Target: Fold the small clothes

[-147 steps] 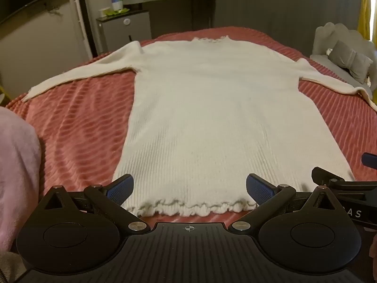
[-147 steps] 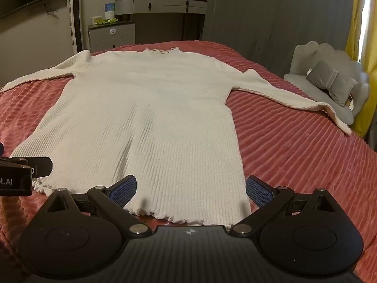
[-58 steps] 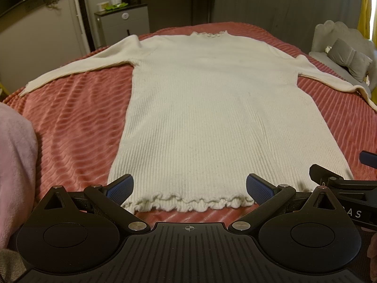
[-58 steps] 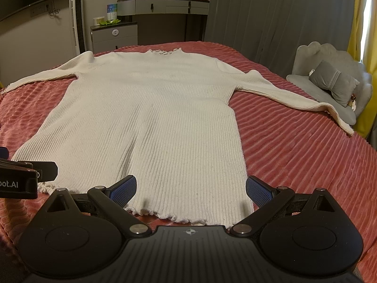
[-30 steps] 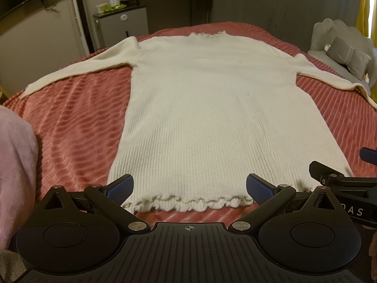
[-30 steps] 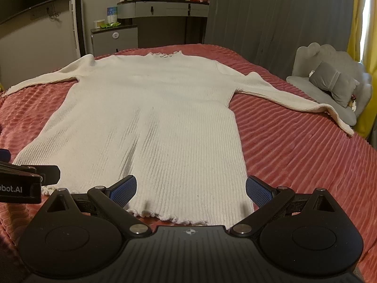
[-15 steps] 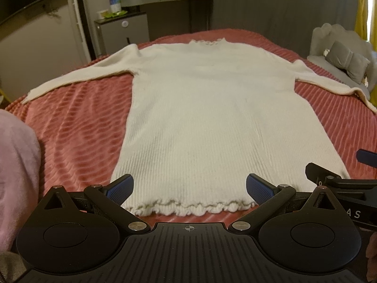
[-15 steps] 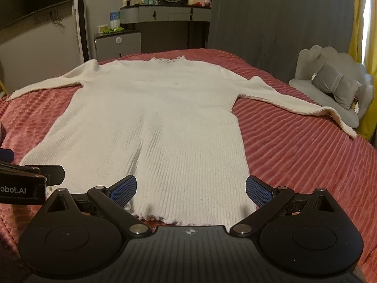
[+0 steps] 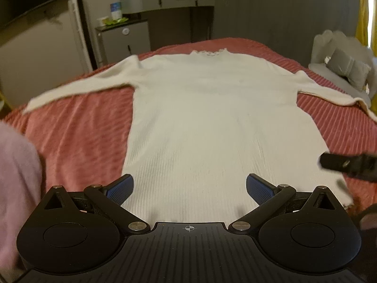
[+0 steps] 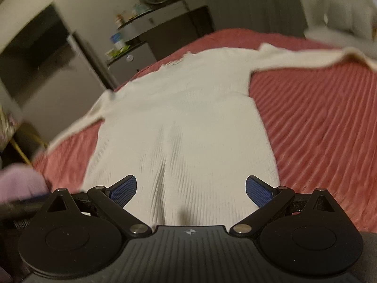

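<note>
So there's a cream ribbed sweater (image 9: 212,122) lying flat on its front or back (can't tell which) on a bed with a pink-red ribbed bedspread (image 9: 77,136), sleeves stretched out to both sides, neck pointing away toward the dresser (image 9: 165,0) at the far wall. Nothing is folded yet as far as I can see.

Both tools are hovering over the hem end. The left gripper (image 9: 188,186) is sitting with its jaws wide apart and nothing between them, just sweater underneath. The right gripper (image 10: 190,186) is doing the same, jaws spread, empty, and tilting toward the right sleeve (image 10: 306,59) side. That view is pretty blurry so I'm guessing it's swinging around.

Handling-wise, I'd say this thing is light and totally floppy, a stretchy knit that's going to sag and drag wherever it isn't held. Not fragile, but the rib will probably stretch if someone yanks it, and the ribbed bedspread looks grippy enough to bunch it up. If it were me I'd be pinching it at an edge, like a cuff or the shoulder seam, or the two hem corners, grabbing both layers, and lifting it clear instead of sliding it across.

Also there's a pink fuzzy thing (image 9: 16,176) piled at the left, staying out of it.
</note>
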Tool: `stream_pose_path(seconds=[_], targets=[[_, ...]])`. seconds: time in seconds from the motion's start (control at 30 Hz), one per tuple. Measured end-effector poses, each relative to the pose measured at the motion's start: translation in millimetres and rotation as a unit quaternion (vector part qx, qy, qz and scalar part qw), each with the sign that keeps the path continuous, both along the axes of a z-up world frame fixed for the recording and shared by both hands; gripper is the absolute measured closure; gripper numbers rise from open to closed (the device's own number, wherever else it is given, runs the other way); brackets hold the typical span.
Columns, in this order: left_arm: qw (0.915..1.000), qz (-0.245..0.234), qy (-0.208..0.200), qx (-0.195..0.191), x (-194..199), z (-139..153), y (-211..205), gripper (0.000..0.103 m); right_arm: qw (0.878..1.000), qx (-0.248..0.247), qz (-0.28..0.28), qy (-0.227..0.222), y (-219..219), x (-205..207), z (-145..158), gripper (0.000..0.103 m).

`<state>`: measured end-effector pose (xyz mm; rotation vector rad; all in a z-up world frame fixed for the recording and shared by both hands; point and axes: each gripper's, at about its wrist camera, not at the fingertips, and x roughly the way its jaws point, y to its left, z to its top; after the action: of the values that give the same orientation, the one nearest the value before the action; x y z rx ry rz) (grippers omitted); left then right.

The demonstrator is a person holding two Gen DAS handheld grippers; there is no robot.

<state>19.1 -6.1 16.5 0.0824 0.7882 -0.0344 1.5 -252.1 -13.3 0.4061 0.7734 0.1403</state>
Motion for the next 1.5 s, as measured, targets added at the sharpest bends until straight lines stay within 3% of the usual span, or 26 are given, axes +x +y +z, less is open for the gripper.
stream_pose_path(seconds=[0.1, 0.23, 0.3, 0.4, 0.47, 0.53, 0.63, 0.73, 0.8, 0.9, 0.97, 1.0, 1.03, 1.13, 1.23, 1.37, 1.43, 1.5], targets=[[0.9993, -0.006, -0.022, 0.030, 23, 7, -7, 0.000, 0.999, 0.039, -0.022, -0.003, -26, 17, -3, 0.004], [0.9994, 0.007, -0.032, 0.002, 68, 10, -10, 0.000, 0.992, 0.110, -0.064, -0.022, -81, 48, -7, 0.008], [0.9992, 0.015, -0.033, -0.014, 90, 5, -10, 0.000, 0.987, 0.124, -0.093, -0.034, -111, 64, -8, 0.019], [0.9986, 0.034, -0.039, -0.007, 117, -14, -12, 0.000, 0.978, 0.124, -0.164, -0.038, -165, 90, -12, 0.047], [0.9970, 0.057, -0.051, -0.006, 124, -28, -8, 0.000, 0.965, 0.148, -0.214, -0.035, -205, 104, -20, 0.068], [0.9948, 0.085, -0.054, -0.014, 126, -42, -1, 0.000, 0.949, 0.176, -0.258, -0.033, -243, 116, -30, 0.075], [0.9931, 0.106, -0.051, -0.009, 134, -56, 7, 0.000, 0.917, 0.214, -0.334, -0.042, -287, 124, -45, 0.073], [0.9910, 0.120, -0.059, -0.001, 141, -61, 12, 0.000, 0.885, 0.250, -0.391, -0.049, -313, 127, -63, 0.060], [0.9913, 0.120, -0.053, -0.007, 145, -65, 15, 0.000, 0.868, 0.270, -0.414, -0.044, -326, 133, -76, 0.060], [0.9927, 0.116, -0.033, 0.000, 150, -75, 17, 0.000, 0.852, 0.291, -0.434, -0.034, -342, 144, -93, 0.062], [0.9930, 0.113, -0.032, 0.000, 149, -77, 18, 0.000, 0.847, 0.286, -0.446, -0.034, -345, 148, -96, 0.079], [0.9930, 0.113, -0.033, -0.002, 148, -76, 19, 0.000, 0.847, 0.279, -0.450, -0.032, -345, 152, -96, 0.084], [0.9929, 0.114, -0.034, -0.002, 149, -75, 20, 0.000, 0.850, 0.271, -0.451, -0.027, -346, 156, -94, 0.098], [0.9919, 0.120, -0.040, -0.004, 147, -71, 23, 0.000, 0.865, 0.216, -0.452, -0.025, -340, 161, -71, 0.098], [0.9908, 0.129, -0.038, -0.013, 147, -67, 30, 0.000, 0.890, 0.163, -0.423, -0.055, -321, 170, -36, 0.098], [0.9883, 0.144, -0.045, -0.027, 147, -60, 41, 0.000, 0.948, 0.049, -0.291, -0.119, -248, 198, 32, 0.098], [0.9872, 0.149, -0.050, -0.029, 146, -57, 46, 0.000, 0.967, 0.007, -0.201, -0.156, -194, 211, 63, 0.098], [0.9859, 0.155, -0.053, -0.034, 145, -55, 52, 0.000, 0.976, -0.008, -0.116, -0.183, -139, 221, 82, 0.098]])
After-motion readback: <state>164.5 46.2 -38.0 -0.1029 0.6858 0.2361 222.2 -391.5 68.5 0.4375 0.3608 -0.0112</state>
